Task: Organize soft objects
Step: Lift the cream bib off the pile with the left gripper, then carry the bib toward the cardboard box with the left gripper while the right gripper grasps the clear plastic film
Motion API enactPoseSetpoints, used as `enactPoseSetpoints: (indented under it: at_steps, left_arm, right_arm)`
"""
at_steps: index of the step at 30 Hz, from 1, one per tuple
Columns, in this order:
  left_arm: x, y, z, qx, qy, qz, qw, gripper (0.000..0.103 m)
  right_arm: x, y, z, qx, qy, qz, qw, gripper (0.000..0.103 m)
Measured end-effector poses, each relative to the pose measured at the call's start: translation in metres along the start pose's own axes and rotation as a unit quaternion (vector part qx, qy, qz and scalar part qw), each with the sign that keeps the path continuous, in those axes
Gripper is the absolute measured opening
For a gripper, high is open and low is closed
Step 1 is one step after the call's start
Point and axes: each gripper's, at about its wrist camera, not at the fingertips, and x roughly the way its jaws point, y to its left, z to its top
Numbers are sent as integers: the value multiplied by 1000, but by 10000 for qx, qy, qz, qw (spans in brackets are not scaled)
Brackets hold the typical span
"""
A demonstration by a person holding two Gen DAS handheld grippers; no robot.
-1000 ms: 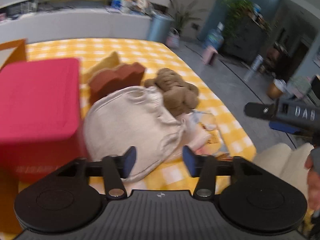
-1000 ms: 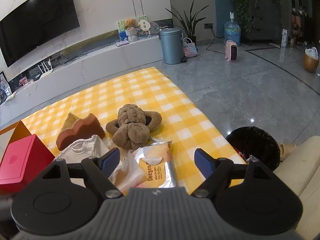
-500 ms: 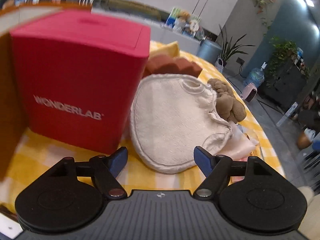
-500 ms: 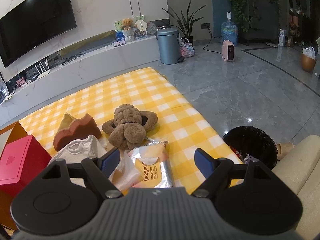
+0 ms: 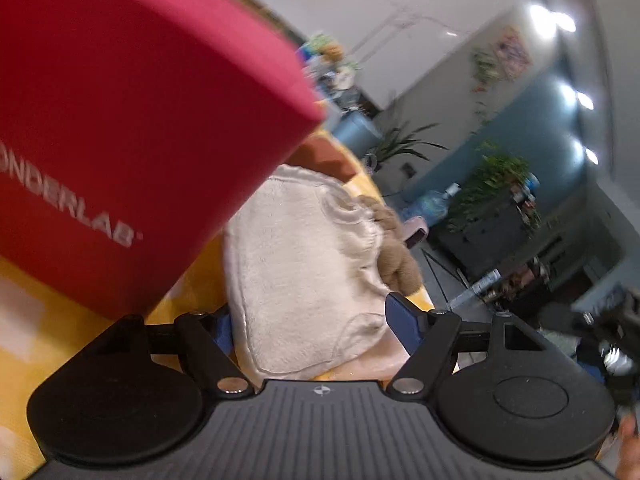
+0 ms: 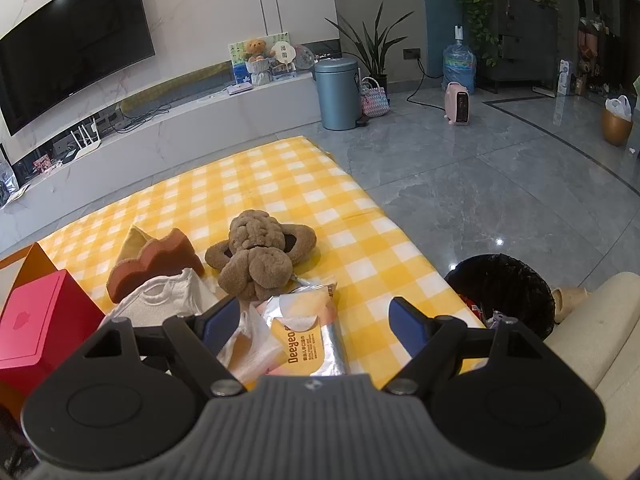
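cream cloth (image 5: 308, 268) lies on the yellow checked table (image 6: 320, 184), touching the red box (image 5: 120, 120) on its left. left gripper (image 5: 308, 324) straddles its near edge, jaws closing but not yet pressing it. brown plush (image 6: 260, 256) lies right of the cloth. right gripper (image 6: 308, 320) hangs spread over a wipes pack (image 6: 308, 340).
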Motion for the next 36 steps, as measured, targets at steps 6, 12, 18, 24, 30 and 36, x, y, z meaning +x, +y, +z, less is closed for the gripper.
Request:
enactPoseSetpoints:
  at_steps: [6,12,18,24,30,36]
  left_arm:
    - [7,-19,-2,605,129,616,9962,16]
    - [-32,-40,10,1123,-55,290,9932,5]
    - [-66,-72,50,1395,-37,-87,9902,5]
    - [-86,-92,76,1625,122,-93,9866,5]
    - [-102,-90,73,1656,-50,-308,9857,5]
    - [-114,-81,86,1733,-194,-319,9842,5]
  right_arm:
    - [1,1,-1,-47,28,12,10000,81]
    - [8,1,-4,-39,172,203,9996,80]
    - [24,12,-9,-85,460,542,9974,76]
    - [53,62,-30,-1356,210,49,9905,100]
    - [99,101,-51,-2081,544,-285,9762,100]
    - [119,109,-65,-2395,680,-611,9666,94]
